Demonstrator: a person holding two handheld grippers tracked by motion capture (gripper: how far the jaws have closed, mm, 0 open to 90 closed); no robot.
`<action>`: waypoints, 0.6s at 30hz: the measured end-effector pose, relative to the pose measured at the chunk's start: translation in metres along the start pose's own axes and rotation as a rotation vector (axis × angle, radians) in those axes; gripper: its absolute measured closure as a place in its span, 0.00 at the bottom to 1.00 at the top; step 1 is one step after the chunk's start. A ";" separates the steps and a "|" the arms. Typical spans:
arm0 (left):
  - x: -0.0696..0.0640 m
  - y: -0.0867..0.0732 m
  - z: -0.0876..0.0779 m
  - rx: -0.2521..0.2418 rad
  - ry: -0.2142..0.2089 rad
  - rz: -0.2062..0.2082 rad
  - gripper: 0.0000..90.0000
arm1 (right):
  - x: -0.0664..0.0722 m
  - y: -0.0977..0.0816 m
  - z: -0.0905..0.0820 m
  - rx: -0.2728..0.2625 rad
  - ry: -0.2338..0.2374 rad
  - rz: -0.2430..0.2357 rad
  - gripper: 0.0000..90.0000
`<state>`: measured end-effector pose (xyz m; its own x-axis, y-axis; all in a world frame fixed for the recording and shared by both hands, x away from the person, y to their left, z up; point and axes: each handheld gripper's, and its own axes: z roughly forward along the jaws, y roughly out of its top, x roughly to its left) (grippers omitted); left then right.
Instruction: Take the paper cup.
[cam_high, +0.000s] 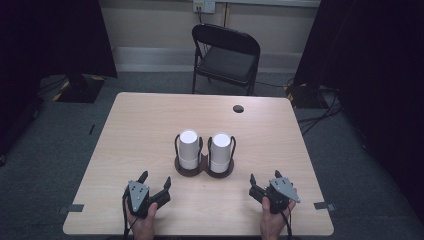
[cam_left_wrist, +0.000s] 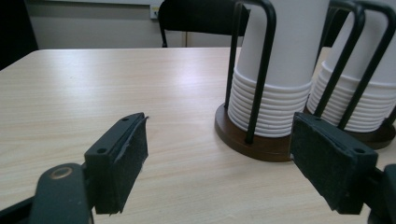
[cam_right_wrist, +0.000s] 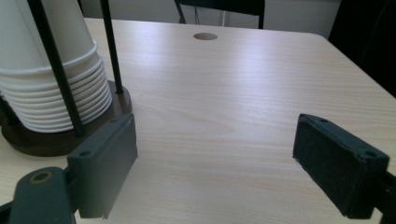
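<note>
Two stacks of white paper cups, upside down, stand side by side at the table's middle: the left stack (cam_high: 189, 147) and the right stack (cam_high: 220, 150). Both sit in a dark round-based holder (cam_high: 204, 171) with black wire loops. My left gripper (cam_high: 155, 179) rests near the front edge, open and empty, pointing toward the holder. In the left gripper view the left gripper (cam_left_wrist: 222, 123) has the left stack (cam_left_wrist: 275, 70) just ahead of its right jaw. My right gripper (cam_high: 264, 177) is open and empty too. In the right gripper view the right gripper (cam_right_wrist: 215, 126) has a cup stack (cam_right_wrist: 51, 60) ahead of its left jaw.
A black folding chair (cam_high: 227, 52) stands behind the table. A round cable hole (cam_high: 238, 108) is near the far right edge of the wooden table (cam_high: 150, 120). Grey tape marks (cam_high: 75, 207) sit at the front corners. Dark curtains hang on both sides.
</note>
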<state>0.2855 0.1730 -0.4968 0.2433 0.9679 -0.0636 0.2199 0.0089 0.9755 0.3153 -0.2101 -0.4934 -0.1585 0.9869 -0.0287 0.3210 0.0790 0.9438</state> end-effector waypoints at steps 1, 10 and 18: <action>0.000 0.000 0.000 0.000 0.000 0.000 0.22 | 0.001 0.000 0.000 0.002 -0.007 -0.004 0.14; 0.001 0.002 0.004 0.040 -0.006 -0.006 0.22 | 0.001 0.001 0.003 0.033 -0.028 0.000 0.15; 0.002 0.003 0.006 0.094 -0.061 -0.019 0.18 | 0.000 -0.001 -0.002 -0.021 0.026 -0.017 0.14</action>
<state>0.2924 0.1732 -0.4951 0.2943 0.9507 -0.0977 0.3125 0.0009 0.9499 0.3130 -0.2101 -0.4936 -0.1882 0.9815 -0.0362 0.2982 0.0922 0.9500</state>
